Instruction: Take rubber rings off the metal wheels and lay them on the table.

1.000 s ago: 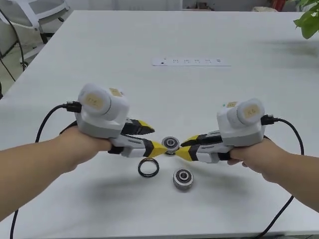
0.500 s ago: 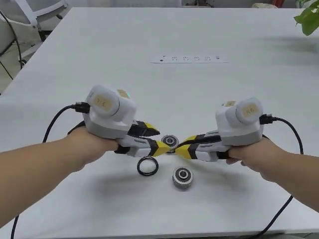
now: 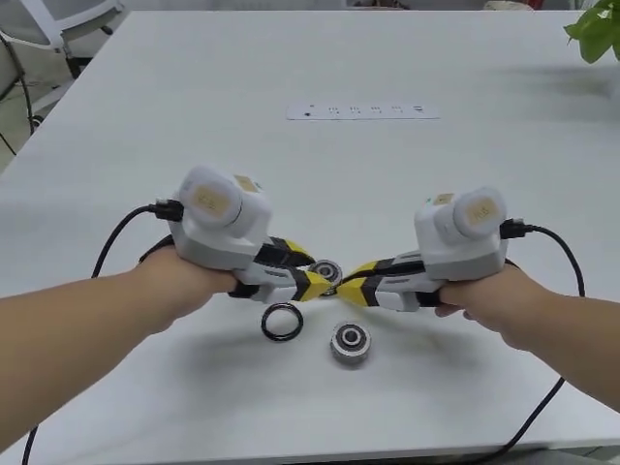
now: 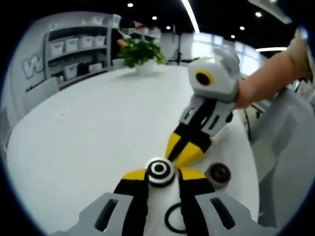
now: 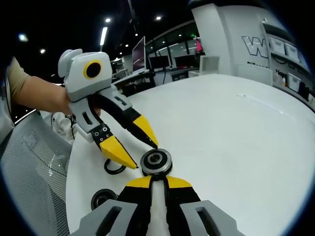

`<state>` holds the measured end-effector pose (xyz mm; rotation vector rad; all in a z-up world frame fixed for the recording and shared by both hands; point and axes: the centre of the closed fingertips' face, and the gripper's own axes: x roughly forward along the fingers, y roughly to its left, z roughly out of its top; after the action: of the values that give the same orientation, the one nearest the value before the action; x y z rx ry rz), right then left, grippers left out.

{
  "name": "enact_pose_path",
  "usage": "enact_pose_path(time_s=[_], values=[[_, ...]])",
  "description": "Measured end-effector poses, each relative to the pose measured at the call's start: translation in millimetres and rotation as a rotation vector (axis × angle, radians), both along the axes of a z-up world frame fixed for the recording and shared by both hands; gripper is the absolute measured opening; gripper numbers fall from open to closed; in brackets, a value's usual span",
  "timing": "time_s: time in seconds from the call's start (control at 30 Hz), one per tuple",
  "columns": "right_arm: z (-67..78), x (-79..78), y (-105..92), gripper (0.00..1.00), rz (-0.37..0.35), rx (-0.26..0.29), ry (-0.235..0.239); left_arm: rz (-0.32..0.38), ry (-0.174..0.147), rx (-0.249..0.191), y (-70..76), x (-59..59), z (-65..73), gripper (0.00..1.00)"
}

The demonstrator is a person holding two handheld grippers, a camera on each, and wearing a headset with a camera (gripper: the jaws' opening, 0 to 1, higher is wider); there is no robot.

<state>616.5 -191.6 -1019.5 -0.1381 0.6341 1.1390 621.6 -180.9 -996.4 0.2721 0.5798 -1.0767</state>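
at centre left the left gripper [image 3: 317, 273] has its jaws clamped on the rim of a metal wheel [image 3: 326, 271], which stands on edge over the white table [image 3: 387, 194]. lower down, a loose rubber ring [image 3: 282, 322] lies flat, with a second wheel [image 3: 350, 340] just to its right. from centre right the right gripper [image 3: 351, 289] points in, jaws together, tips against the held wheel's rim. i can't tell whether they pinch anything.
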Motion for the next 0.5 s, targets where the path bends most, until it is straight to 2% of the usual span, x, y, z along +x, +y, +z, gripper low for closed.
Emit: enact_pose_path(time_s=[0.5], values=[[0.3,0.3,0.3,0.04,-0.007,0.004,0.001,-0.008,-0.033,0.033,-3.1,5.5,-4.4,0.17]])
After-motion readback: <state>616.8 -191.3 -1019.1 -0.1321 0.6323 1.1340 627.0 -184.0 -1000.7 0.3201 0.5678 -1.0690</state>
